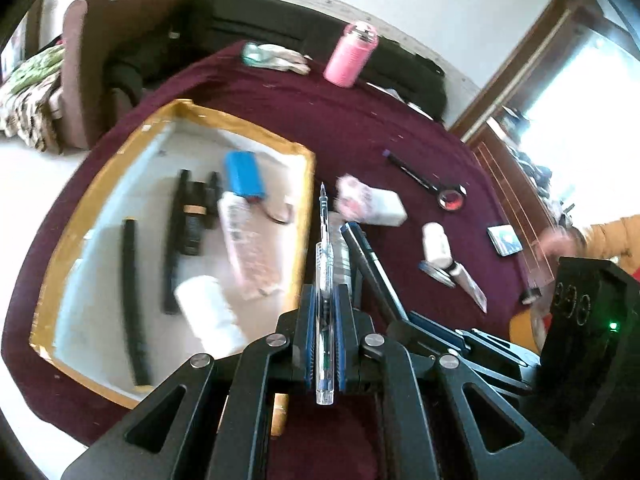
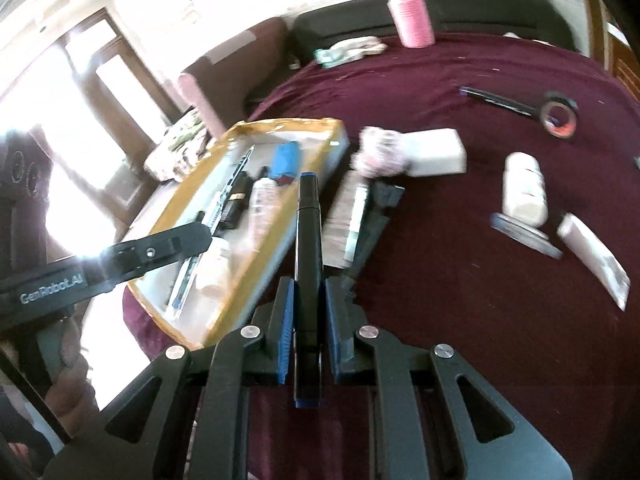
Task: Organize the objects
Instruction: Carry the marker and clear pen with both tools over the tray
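Observation:
My left gripper (image 1: 323, 300) is shut on a clear pen (image 1: 323, 276), held over the right rim of the gold-edged tray (image 1: 308, 184). My right gripper (image 2: 306, 296) is shut on a black marker with blue ends (image 2: 307, 232), just right of the tray (image 2: 256, 256). The right gripper and its marker also show in the left wrist view (image 1: 368, 256). The left gripper with the clear pen shows in the right wrist view (image 2: 200, 236), above the tray. The tray holds a blue battery pack (image 1: 244, 174), black pens, a tube and a white bottle.
On the maroon cloth (image 2: 440, 300) lie a white box (image 2: 432, 152), a white pill bottle (image 2: 524, 190), a round lid (image 2: 524, 236), a tube (image 2: 596, 260), a tape roll (image 2: 560, 114) and a pen (image 2: 496, 100). A pink bottle (image 1: 350, 56) stands at the far edge.

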`<action>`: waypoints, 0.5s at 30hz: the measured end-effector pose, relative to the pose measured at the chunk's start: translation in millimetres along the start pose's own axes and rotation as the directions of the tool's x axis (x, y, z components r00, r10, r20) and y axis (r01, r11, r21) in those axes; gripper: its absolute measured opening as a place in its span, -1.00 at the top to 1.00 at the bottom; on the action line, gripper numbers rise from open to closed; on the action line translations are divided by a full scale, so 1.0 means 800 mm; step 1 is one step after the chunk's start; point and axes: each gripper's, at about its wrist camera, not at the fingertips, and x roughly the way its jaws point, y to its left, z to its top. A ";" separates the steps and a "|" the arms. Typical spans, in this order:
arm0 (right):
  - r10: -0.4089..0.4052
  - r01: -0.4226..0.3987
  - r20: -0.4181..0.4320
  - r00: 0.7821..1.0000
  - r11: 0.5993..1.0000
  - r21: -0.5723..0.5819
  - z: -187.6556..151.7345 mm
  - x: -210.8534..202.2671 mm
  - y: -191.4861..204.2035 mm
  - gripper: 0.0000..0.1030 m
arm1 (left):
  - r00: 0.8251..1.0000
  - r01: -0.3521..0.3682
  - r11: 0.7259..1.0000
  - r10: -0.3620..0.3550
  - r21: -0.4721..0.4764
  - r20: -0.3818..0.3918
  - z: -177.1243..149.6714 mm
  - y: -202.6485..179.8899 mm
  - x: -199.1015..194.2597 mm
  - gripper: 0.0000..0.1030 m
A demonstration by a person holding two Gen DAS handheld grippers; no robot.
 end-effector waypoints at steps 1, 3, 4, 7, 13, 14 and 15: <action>0.008 -0.008 -0.003 1.000 1.000 -0.007 0.003 0.005 0.006 0.75 | 1.000 -0.009 1.000 0.009 -0.013 0.002 0.002 0.008 0.000 0.87; 0.019 -0.020 -0.011 1.000 1.000 -0.023 0.010 0.017 0.018 0.75 | 1.000 -0.022 0.999 0.022 -0.027 0.002 0.004 0.020 0.001 0.87; 0.023 -0.023 -0.014 1.000 0.999 -0.025 0.012 0.022 0.022 0.75 | 1.000 -0.031 0.999 0.031 -0.035 0.002 0.005 0.027 0.002 0.87; 0.037 -0.038 -0.033 0.999 0.999 -0.033 0.018 0.039 0.033 0.75 | 0.999 -0.042 0.997 0.042 -0.060 0.002 0.009 0.044 0.003 0.87; 0.039 -0.041 -0.061 0.997 0.999 -0.035 0.034 0.064 0.047 0.75 | 0.996 -0.092 0.992 0.092 -0.092 -0.009 0.027 0.079 0.010 0.87; 0.040 -0.042 -0.066 0.997 0.998 -0.037 0.037 0.069 0.050 0.75 | 0.995 -0.098 0.991 0.097 -0.091 -0.012 0.031 0.084 0.012 0.87; 0.042 -0.045 -0.071 0.997 0.998 -0.038 0.041 0.075 0.052 0.75 | 0.994 -0.107 0.990 0.107 -0.090 -0.012 0.036 0.089 0.014 0.87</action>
